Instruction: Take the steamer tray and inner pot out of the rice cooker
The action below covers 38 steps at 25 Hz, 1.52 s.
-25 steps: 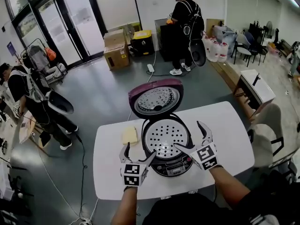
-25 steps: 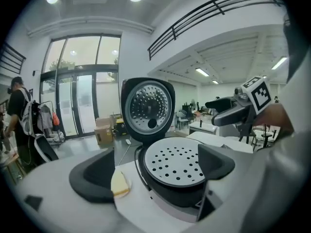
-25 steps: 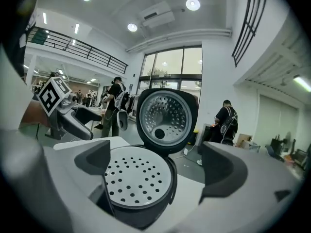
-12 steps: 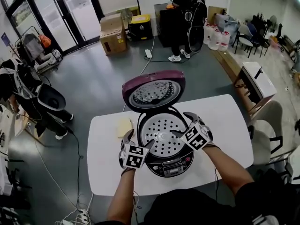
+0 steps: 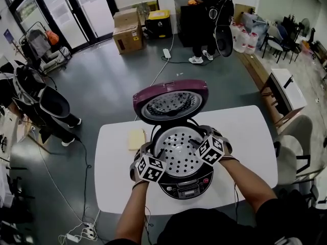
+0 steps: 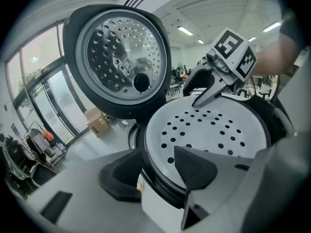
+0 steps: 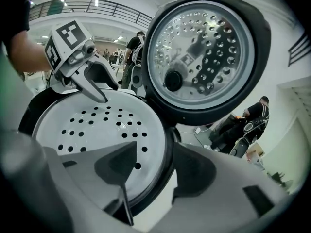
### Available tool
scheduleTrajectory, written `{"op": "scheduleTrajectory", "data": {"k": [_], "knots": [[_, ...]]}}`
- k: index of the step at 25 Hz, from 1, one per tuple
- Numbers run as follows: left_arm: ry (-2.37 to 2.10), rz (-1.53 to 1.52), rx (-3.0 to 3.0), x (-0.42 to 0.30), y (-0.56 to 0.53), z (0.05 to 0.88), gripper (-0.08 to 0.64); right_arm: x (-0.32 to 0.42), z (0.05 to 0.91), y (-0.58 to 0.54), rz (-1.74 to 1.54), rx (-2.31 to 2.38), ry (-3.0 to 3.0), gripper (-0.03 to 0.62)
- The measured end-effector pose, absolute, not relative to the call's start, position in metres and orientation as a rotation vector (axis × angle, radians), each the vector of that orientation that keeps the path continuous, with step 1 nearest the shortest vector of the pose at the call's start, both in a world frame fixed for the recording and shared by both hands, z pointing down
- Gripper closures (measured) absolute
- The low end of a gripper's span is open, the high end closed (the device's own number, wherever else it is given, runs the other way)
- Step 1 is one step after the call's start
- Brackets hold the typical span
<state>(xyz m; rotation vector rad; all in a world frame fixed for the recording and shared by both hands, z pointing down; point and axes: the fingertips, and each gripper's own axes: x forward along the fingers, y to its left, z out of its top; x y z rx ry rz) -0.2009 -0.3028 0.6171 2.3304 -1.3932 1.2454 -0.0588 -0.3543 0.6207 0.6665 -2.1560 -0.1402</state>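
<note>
The rice cooker (image 5: pixel 185 184) stands on the white table (image 5: pixel 245 137) with its maroon lid (image 5: pixel 170 102) swung up. The white perforated steamer tray (image 5: pixel 179 152) lies in its mouth and hides the inner pot. My left gripper (image 5: pixel 155 151) straddles the tray's left rim: in the left gripper view (image 6: pixel 158 174) one jaw is over the tray (image 6: pixel 209 125), the other outside. My right gripper (image 5: pixel 200 138) straddles the right rim the same way (image 7: pixel 155 171). Both pairs of jaws are closing with the rim between them, and a gap still shows at the pads.
A yellow pad (image 5: pixel 136 138) lies on the table left of the cooker. The raised lid (image 6: pixel 119 57) stands just behind the tray. A chair (image 5: pixel 294 147) is at the table's right end. People stand at the far back and at the left, and a cable runs across the floor.
Both grippers have come down and inward from in front of the cooker to the tray's left and right rims. Their jaws have narrowed from wide open.
</note>
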Motion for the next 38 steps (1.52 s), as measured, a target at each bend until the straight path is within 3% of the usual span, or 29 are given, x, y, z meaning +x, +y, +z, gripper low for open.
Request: {"op": "scheduleTrajectory", "data": {"k": [8, 21, 38], "knots": [[-1.452, 1.246, 2.319, -0.203, -0.307, 0.622, 0.413, -0.054, 0.632, -0.36, -0.2, 0.687, -2.122, 0.479], [-1.559, 1.25, 2.333, -0.203, -0.308, 0.602, 0.448, -0.054, 0.601, -0.361, -0.304, 0.765, -2.157, 0.505], [-1.716, 1.271, 2.481, -0.184, -0.303, 0.49, 0.454, -0.03, 0.49, -0.349, -0.452, 0.948, -2.225, 0.509]]}}
